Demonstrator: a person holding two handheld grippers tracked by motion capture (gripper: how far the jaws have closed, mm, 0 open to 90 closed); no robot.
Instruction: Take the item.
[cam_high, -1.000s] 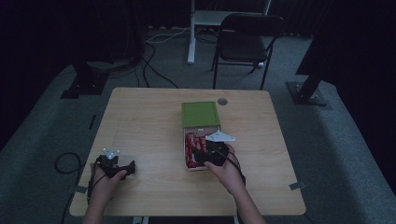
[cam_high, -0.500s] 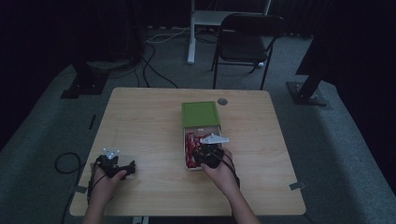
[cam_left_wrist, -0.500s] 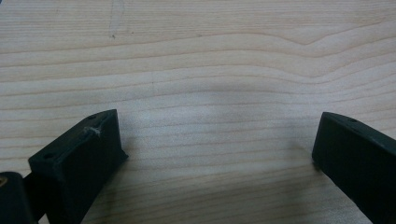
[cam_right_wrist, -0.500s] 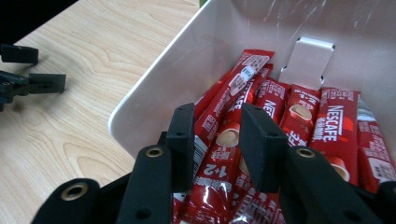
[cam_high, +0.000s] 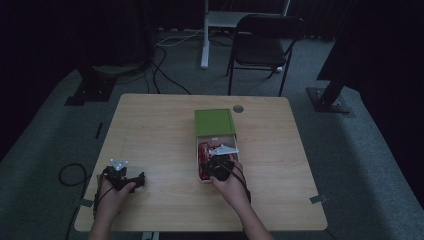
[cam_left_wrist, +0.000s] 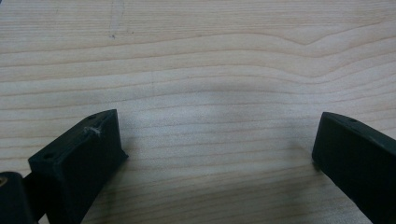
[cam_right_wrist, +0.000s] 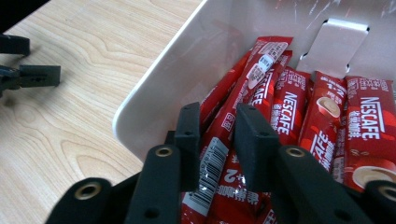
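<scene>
A white box (cam_right_wrist: 187, 70) holds several red Nescafe sachets (cam_right_wrist: 369, 121). In the right gripper view, my right gripper (cam_right_wrist: 218, 116) is down inside the box, its jaws shut on one red sachet (cam_right_wrist: 261, 65) that runs up between them. From the high view, the right gripper (cam_high: 220, 162) is over the box's open tray (cam_high: 199, 170), whose green lid (cam_high: 215, 122) is slid to the far side. My left gripper (cam_high: 122, 177) rests near the table's front left. Its jaws (cam_left_wrist: 215, 140) stand wide open over bare wood.
The wooden table (cam_high: 150, 130) has a small round grommet (cam_high: 238, 108) near its far edge. A dark folding chair (cam_high: 265, 45) and a white stand (cam_high: 205, 35) are behind the table. Cables lie on the grey floor. The left gripper (cam_right_wrist: 28, 74) shows far off in the right gripper view.
My right gripper has shifted a little to the left, further over the box's tray. The left gripper has stayed put.
</scene>
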